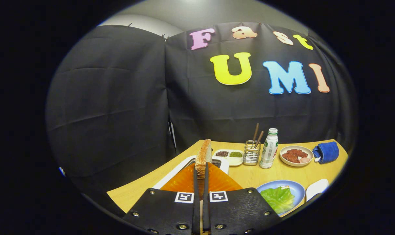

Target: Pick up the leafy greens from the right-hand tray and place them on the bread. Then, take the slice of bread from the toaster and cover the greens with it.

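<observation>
My gripper (201, 174) is shut on a slice of bread (204, 155), which stands upright on edge between the two thin fingers. Its upper part sticks out above the fingertips (195, 176). Directly under and behind the slice is the orange toaster (181, 182) with its white casing. To the right of the fingers a blue plate (298, 189) carries the leafy greens (277, 198). A small corner of another bread slice (285, 187) peeks out from beneath them.
A white tray (316, 188) lies right of the blue plate. Along the back of the wooden table (249, 174) stand a two-part condiment dish (230, 154), a chopstick holder (251, 156), a white bottle (269, 148), a bowl of meat (296, 155) and a rolled blue cloth (326, 152).
</observation>
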Motion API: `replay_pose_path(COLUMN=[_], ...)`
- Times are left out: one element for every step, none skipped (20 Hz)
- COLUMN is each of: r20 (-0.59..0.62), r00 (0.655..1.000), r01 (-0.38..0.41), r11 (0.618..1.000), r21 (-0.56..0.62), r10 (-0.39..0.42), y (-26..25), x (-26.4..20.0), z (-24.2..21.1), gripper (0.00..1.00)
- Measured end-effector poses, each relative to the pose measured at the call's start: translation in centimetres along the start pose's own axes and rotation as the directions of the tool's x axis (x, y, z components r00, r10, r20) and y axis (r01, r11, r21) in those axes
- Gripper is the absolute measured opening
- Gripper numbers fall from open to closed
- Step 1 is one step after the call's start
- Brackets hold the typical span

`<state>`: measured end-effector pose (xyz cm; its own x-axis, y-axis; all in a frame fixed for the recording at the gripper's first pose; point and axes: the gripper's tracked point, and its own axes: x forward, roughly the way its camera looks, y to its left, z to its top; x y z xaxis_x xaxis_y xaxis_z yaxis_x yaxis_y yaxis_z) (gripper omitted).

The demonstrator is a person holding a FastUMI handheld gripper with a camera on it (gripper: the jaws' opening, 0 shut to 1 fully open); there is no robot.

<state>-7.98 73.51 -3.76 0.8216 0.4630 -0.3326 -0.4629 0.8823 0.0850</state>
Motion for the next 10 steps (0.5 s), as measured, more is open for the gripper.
replay_pose_path(r20=[0.009,0.022,0.031,0.037,0.043,0.051,0.052,0.056,0.061,0.063], r00=[1.000,1.000,1.000,0.999,0.999,0.999,0.998,0.998,0.997,0.996], r01=[0.000,0.002,0.002,0.001,0.003,0.012,0.022,0.034,0.048,0.063], r11=[1.000,1.000,1.000,1.000,1.000,1.000,1.000,0.999,0.999,0.998], r21=[0.007,0.012,0.020,0.026,0.024,0.014,-0.006,-0.016,-0.020,-0.025], r10=[0.000,-0.003,-0.002,-0.002,-0.004,-0.013,-0.022,-0.033,-0.047,-0.061], y=[-0.2,-0.5,-0.9,-1.2,-1.7,-2.3,-3.0,-3.8,-4.7,-5.6], x=[-0.4,-0.8,-1.3,-1.7,-2.1,-2.5,-3.0,-3.3,-3.9,-4.3], z=[0.7,1.4,2.0,2.4,2.9,3.3,3.5,3.4,3.2,3.0], gripper=[0.03,0.03,0.03,0.03,0.03,0.03,0.03,0.03,0.03,0.03])
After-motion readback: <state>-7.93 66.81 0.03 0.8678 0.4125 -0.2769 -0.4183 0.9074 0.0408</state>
